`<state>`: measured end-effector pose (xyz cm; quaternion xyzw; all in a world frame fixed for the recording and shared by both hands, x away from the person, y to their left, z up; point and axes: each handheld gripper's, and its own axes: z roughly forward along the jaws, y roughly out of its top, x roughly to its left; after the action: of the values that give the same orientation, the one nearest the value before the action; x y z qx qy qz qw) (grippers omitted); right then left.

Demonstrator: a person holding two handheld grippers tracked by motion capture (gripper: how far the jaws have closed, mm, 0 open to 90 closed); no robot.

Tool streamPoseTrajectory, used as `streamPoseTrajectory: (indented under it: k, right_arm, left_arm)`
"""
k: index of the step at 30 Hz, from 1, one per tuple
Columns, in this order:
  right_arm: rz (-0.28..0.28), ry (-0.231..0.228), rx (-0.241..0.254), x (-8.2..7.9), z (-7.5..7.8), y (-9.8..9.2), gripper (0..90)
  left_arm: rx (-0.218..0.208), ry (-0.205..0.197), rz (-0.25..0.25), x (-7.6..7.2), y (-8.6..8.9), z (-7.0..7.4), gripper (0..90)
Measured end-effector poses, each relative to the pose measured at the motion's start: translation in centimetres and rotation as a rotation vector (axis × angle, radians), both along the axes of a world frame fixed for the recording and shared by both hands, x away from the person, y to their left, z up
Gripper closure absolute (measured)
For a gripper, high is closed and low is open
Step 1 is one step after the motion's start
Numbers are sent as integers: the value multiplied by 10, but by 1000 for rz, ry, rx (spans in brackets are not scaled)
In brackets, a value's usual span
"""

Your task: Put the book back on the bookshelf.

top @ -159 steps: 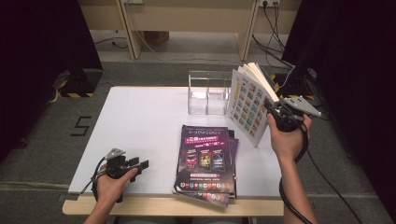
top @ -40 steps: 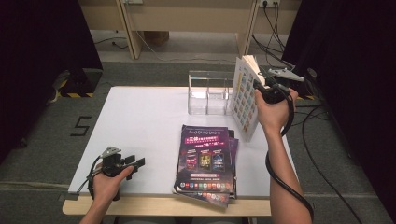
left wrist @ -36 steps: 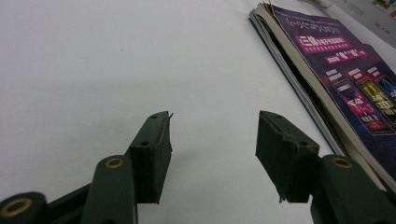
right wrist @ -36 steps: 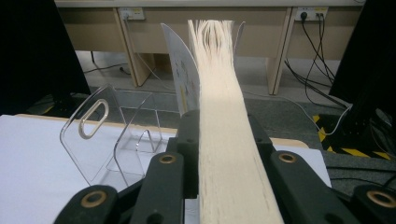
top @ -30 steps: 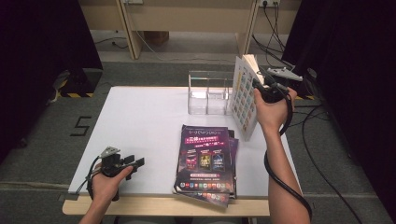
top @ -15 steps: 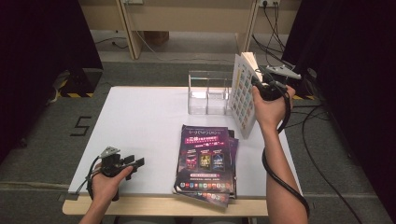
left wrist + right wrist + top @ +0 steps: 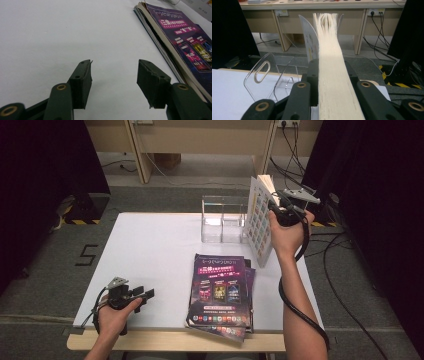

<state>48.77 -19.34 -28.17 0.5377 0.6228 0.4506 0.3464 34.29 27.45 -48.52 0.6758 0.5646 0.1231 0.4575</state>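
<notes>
**Magazine carried up to the clear holder**

High view: since five seconds ago the right gripper (image 7: 278, 206) has carried its upright magazine (image 7: 260, 227) from the table's right edge to just beside the clear holder (image 7: 223, 222); slotting seems next. The left gripper (image 7: 137, 295) has stayed near the front edge, beside the magazine stack (image 7: 221, 292).

Left gripper view: jaws apart, empty, over the white table (image 7: 50, 35).

Right gripper view: jaws clamp the magazine's page edge; the holder's near wall may obstruct entry.

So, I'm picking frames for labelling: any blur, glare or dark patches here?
High view: soft overall, black curtains swallow both sides. Left gripper view: jaws sharp, magazine stack slightly soft. Right gripper view: held magazine blurred and washed out up close, clear holder glinting.
</notes>
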Motion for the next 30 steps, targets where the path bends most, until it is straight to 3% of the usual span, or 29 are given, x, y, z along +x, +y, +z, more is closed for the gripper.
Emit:
streamPoseTrajectory:
  k: [30]
  right_arm:
    - [-14,-12,0,13,1,5,743]
  left_arm:
    - [3,-1,2,0,2,1,448]
